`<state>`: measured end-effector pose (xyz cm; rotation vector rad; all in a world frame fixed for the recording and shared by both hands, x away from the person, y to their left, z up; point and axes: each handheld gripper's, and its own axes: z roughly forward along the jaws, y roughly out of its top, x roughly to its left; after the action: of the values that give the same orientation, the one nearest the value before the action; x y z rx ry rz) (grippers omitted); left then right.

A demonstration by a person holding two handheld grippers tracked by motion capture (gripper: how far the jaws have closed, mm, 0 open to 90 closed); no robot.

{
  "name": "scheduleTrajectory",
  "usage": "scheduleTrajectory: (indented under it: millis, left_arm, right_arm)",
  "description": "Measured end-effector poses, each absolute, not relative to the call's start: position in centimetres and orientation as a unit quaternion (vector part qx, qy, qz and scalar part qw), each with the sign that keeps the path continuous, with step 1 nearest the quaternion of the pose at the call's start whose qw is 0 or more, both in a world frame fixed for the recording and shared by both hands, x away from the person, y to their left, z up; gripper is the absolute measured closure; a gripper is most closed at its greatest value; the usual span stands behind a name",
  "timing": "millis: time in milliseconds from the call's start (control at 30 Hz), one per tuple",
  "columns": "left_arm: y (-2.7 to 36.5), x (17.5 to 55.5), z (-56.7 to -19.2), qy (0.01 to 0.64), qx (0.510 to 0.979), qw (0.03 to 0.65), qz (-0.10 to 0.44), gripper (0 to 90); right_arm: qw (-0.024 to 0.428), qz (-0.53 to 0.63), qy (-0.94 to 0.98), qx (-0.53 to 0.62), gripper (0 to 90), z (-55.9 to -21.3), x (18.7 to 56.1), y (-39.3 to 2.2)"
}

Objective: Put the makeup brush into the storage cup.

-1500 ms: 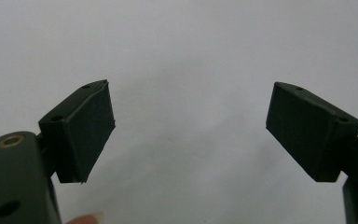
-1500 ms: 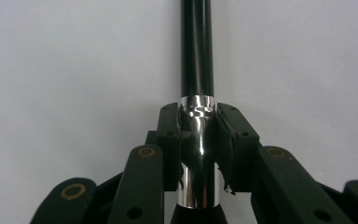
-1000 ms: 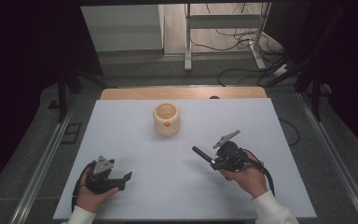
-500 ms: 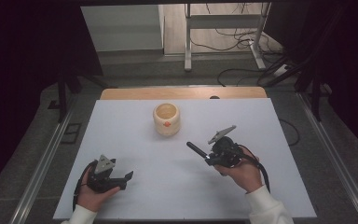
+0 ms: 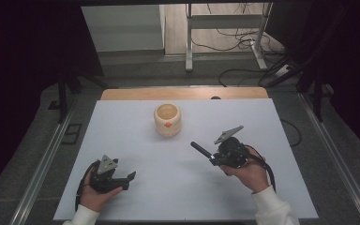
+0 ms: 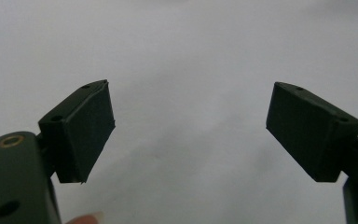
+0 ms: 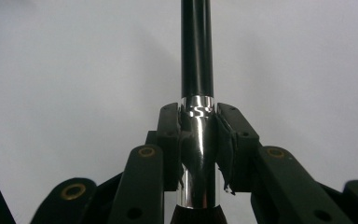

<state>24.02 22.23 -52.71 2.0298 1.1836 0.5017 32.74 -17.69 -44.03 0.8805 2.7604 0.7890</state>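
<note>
Right gripper view shows my right gripper clamped on a slick black-and-chrome rod held above the table, left gripper open; that polished band may slip.

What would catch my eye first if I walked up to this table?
Probably the cream cup standing alone toward the far middle of the white table. Next, the right gripper, its jaws clamped on a black rod with a shiny silver collar. The left gripper rests near the front edge, jaws wide open.
</note>
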Motion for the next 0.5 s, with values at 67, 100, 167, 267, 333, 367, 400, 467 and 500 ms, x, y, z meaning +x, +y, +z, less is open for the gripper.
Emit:
scheduleTrajectory:
  millis: [67,100,167,267,333,367,400,467,500]
  left_arm:
    - [22.13,24.07,-52.66,0.462,0.787,0.359,0.196,15.7]
    - [22.1,24.09,-52.65,0.462,0.786,0.359,0.198,15.7]
    - [22.05,24.16,-52.67,0.464,0.785,0.357,0.201,15.7]
    - [22.04,24.17,-52.65,0.471,0.783,0.35,0.208,15.7]
    - [22.03,24.07,-52.58,0.476,0.781,0.344,0.213,15.7]
    - [22.03,24.0,-52.53,0.478,0.78,0.342,0.213,15.7]
    - [22.03,23.93,-52.47,0.48,0.779,0.341,0.215,15.6]
    - [22.05,23.98,-52.32,0.481,0.779,0.339,0.217,15.6]
    - [22.05,24.05,-52.23,0.48,0.778,0.341,0.217,15.6]
  right_arm:
    - [0.068,0.267,0.917,0.288,72.1,-43.94,32.8,-17.76]
    - [0.068,0.267,0.918,0.286,72.1,-43.91,32.86,-17.8]
    - [0.068,0.27,0.917,0.285,72.1,-43.85,32.99,-17.88]
    - [0.067,0.274,0.917,0.281,72.1,-43.62,33.07,-17.95]
    - [0.067,0.278,0.918,0.275,72.1,-43.37,33.09,-17.91]
    - [0.068,0.28,0.918,0.272,72.1,-43.25,33.1,-17.87]
    - [0.068,0.281,0.918,0.271,72.1,-43.16,33.06,-17.81]
    - [0.067,0.279,0.92,0.266,72.1,-43.21,32.97,-17.85]
    - [0.067,0.278,0.921,0.266,72.1,-43.25,32.96,-17.85]
